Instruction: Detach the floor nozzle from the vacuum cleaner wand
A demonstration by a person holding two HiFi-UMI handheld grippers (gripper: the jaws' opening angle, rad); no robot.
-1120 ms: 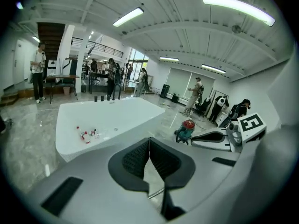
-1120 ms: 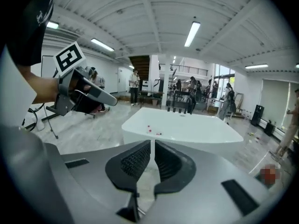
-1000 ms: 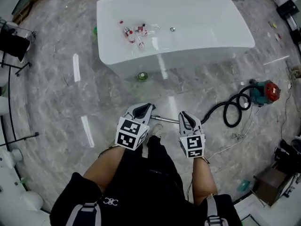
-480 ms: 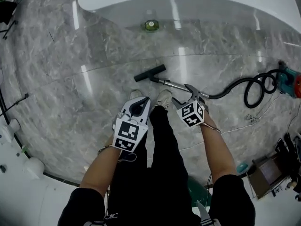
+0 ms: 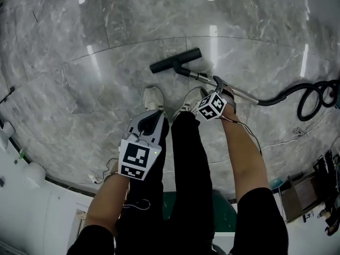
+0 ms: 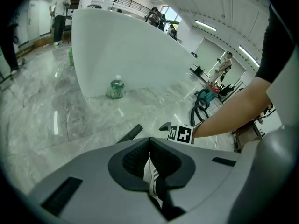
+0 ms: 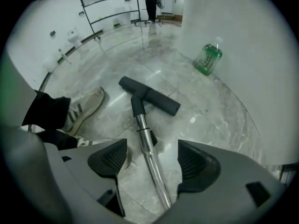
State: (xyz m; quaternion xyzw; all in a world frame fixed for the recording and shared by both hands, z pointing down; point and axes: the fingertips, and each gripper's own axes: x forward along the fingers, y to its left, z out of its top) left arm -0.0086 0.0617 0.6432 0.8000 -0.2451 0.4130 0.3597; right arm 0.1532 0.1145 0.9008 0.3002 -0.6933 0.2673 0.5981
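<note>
The black floor nozzle (image 5: 175,61) lies on the marble floor, joined to the chrome wand (image 5: 241,93), which runs right to a black hose (image 5: 313,97). My right gripper (image 5: 220,86) points straight down over the wand just behind the nozzle. In the right gripper view its jaws have just been opening. They stand wide, with the wand (image 7: 150,157) between the pads (image 7: 110,160) and untouched, and the nozzle (image 7: 149,96) beyond. My left gripper (image 5: 154,118) hangs shut and empty over my left leg, well short of the nozzle (image 6: 131,133).
My shoes (image 5: 154,97) stand just below the nozzle. A green bottle (image 7: 208,57) sits by the white bathtub (image 6: 126,50). The teal vacuum body (image 6: 205,96) is off to the right, and other people stand farther off.
Both grippers have dropped toward the floor and the view has come much closer to it. The right gripper turned downward over the wand and its jaws opened. The left stayed shut.
</note>
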